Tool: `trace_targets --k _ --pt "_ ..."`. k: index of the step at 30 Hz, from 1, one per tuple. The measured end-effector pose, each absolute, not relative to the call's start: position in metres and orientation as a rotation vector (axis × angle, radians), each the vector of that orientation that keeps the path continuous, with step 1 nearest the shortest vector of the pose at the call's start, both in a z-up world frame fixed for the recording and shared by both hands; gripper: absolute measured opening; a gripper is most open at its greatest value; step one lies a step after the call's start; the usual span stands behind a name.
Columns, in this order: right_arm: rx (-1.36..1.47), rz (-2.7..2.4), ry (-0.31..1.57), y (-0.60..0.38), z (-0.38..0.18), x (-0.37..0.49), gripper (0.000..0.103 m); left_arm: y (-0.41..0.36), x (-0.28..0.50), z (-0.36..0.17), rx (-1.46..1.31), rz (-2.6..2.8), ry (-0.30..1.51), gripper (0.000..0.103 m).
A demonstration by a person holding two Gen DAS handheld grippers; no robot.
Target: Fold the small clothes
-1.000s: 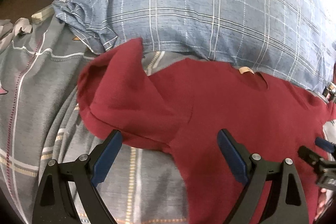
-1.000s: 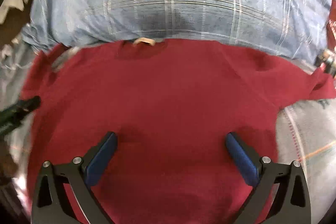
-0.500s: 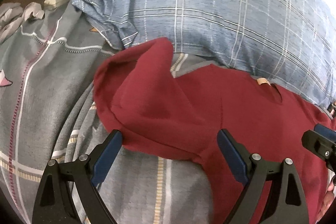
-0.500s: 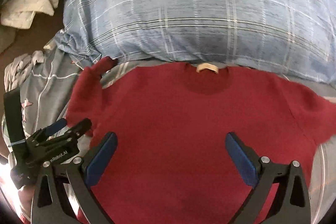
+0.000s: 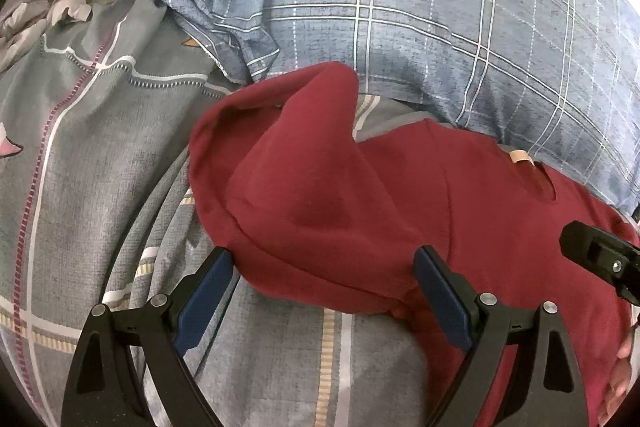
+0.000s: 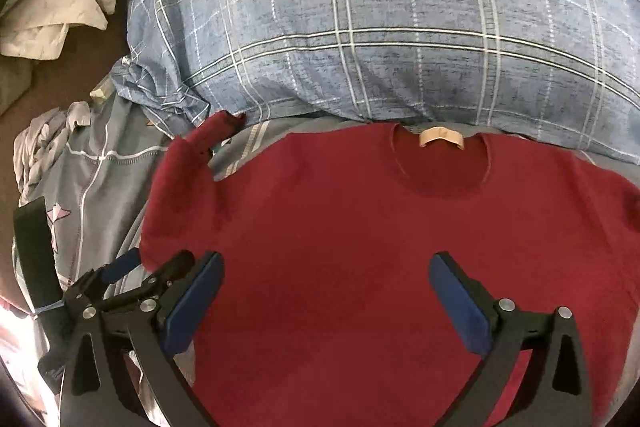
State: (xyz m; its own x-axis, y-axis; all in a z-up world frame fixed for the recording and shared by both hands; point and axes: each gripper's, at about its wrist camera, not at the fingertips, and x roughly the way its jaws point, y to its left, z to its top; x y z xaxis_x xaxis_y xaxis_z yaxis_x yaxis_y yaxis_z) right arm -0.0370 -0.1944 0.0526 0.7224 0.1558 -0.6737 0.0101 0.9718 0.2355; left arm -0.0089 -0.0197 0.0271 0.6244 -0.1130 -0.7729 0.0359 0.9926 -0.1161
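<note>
A dark red T-shirt [image 6: 360, 227] lies flat on the bed, its neck with a tan label [image 6: 440, 138] toward the pillow. Its left sleeve [image 5: 304, 187] is bunched and partly folded onto itself. My left gripper [image 5: 324, 279] is open, its jaws either side of the sleeve's lower edge, holding nothing. My right gripper [image 6: 326, 279] is open above the shirt's body, empty. The left gripper also shows in the right wrist view [image 6: 132, 279], at the shirt's left edge. The right gripper's tip shows in the left wrist view [image 5: 600, 259].
A blue plaid pillow [image 6: 380, 27] lies just beyond the shirt's collar. The grey patterned bedsheet [image 5: 100, 147] spreads to the left. Crumpled pale cloth [image 6: 52, 11] lies on the brown floor beyond the bed's far left edge.
Both grippers have pulled back toward me and to the left; the shirt's sleeve now sits between the left gripper's jaws. The right view now takes in the whole collar and pillow.
</note>
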Motion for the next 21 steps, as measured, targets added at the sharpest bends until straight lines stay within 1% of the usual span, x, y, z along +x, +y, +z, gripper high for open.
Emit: trace_targets --k 7,11,17,21 --pt "0.234 0.107 0.758 -0.185 0.052 -0.023 0.103 -0.013 -0.005 0.025 -0.094 -0.063 0.909 0.092" --pt "0.254 0.137 0.758 -0.175 0.061 -0.002 0.103 -0.005 -0.001 0.022 -0.123 -0.026 0.938 0.092" --pt "0.303 0.217 0.743 -0.150 0.083 0.051 0.103 0.005 0.008 0.015 -0.182 -0.001 0.970 0.092" --pt "0.318 0.269 0.782 -0.128 0.086 0.097 0.101 0.006 0.012 0.011 -0.185 -0.009 0.978 0.092"
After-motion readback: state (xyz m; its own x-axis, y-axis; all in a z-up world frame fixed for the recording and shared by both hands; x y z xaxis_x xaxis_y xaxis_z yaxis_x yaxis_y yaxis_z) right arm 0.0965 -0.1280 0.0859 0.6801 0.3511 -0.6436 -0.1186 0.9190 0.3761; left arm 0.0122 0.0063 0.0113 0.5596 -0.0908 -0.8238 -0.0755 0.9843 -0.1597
